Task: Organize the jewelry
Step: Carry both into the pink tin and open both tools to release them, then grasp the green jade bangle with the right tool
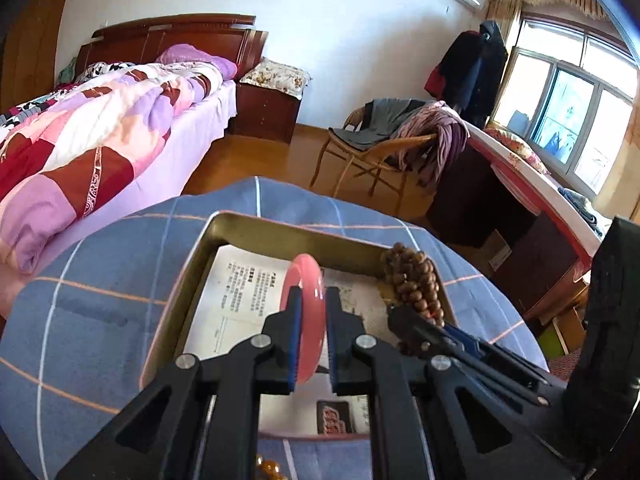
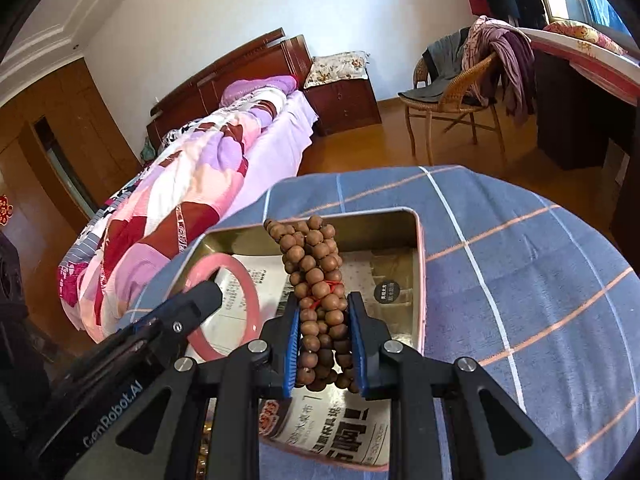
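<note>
A gold tin box (image 1: 280,236) lined with printed paper sits on a blue checked cloth (image 1: 100,300). My left gripper (image 1: 313,296) is shut on a pink bangle (image 1: 306,280), held edge-up over the box. My right gripper (image 2: 325,300) is shut on a bundle of brown wooden beads (image 2: 316,260), held over the same box (image 2: 418,280). The bangle (image 2: 240,272) and left gripper show at the left of the right wrist view. The beads (image 1: 416,280) and right gripper show at the right of the left wrist view. Amber beads (image 1: 268,470) peek out below the left gripper.
A bed with a pink and purple quilt (image 1: 100,128) lies to the left. A wicker chair with clothes (image 1: 384,140) and a desk (image 1: 520,208) stand beyond the cloth-covered surface. A nightstand (image 1: 268,108) is by the far wall.
</note>
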A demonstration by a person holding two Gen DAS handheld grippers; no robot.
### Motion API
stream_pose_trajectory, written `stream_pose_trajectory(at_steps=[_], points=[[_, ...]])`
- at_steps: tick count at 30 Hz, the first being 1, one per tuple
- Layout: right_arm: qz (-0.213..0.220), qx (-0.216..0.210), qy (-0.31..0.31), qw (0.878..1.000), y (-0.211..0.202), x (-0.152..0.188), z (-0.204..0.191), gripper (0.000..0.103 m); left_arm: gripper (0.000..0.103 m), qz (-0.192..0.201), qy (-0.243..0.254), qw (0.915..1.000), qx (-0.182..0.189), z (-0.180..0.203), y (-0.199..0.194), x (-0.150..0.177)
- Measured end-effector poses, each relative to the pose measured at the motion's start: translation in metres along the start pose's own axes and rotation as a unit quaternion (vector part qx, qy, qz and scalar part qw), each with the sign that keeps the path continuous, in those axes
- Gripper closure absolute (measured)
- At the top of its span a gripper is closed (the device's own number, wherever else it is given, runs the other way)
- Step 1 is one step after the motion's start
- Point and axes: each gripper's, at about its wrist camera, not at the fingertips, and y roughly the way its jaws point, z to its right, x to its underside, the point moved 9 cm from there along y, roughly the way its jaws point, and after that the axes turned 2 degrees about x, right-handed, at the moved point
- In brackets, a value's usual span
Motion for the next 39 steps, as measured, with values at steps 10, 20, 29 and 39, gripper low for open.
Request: stream_pose_trajectory(at_steps=[10,20,29,39], points=[[0.016,-0.035,0.024,0.999,-0.005,-0.005,0.002,0.067,0.089,-0.006,0.006,0.9991,-0.041,-0.002,0.008,-0.004],[0.093,-0.003,0.064,0.994,-0.060,-0.022,0.025,0.048,0.025,0.032,0.011,0.9953,-0.090,-0.011,-0.047,-0.015],[0.033,0.020,0.012,0.999,-0.096,0.038,0.029,0.048,0.024,0.017,0.045,0.9886,-0.143,-0.024,-0.095,0.029],[-0.013,0.003,-0.031,0.999,-0.136,0.102,0.024,0.048,0.024,0.004,0.028,0.9856,-0.167,-0.051,-0.149,0.092]])
